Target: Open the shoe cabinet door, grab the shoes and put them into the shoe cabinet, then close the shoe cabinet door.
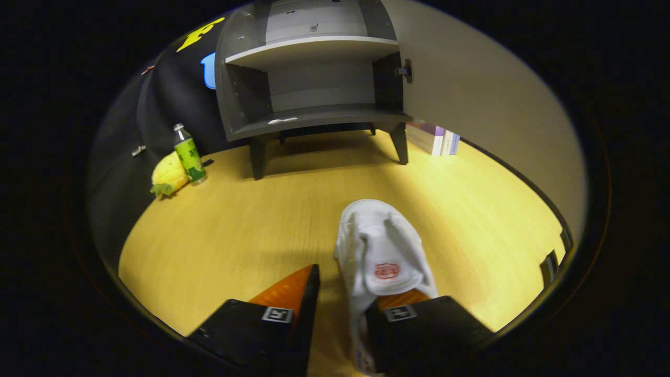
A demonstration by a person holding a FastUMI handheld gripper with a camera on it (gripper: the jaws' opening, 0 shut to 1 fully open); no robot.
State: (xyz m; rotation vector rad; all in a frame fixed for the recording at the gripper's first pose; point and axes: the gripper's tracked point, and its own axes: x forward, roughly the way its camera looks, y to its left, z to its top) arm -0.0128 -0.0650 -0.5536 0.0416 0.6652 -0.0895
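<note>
A white shoe (379, 246) with a red round mark on its strap lies on the wooden floor (235, 230), toe pointing toward the cabinet. My gripper (358, 285) straddles the shoe's left side wall: the right finger sits inside the shoe under the strap, the left finger (293, 288) stands outside it. A strip of floor shows between the left finger and the shoe, so the gripper is open. Beyond the shoe stands the grey shoe cabinet (314, 84) on short legs, with two bare shelves. Its pale door (471, 104) is swung wide to the right.
Left of the cabinet, against the booth wall, stand a green-labelled bottle (188, 154) and a yellow corn-shaped toy (168, 175). A few boxes or books (437, 139) lean behind the open door. Bare floor stretches from the shoe to the cabinet.
</note>
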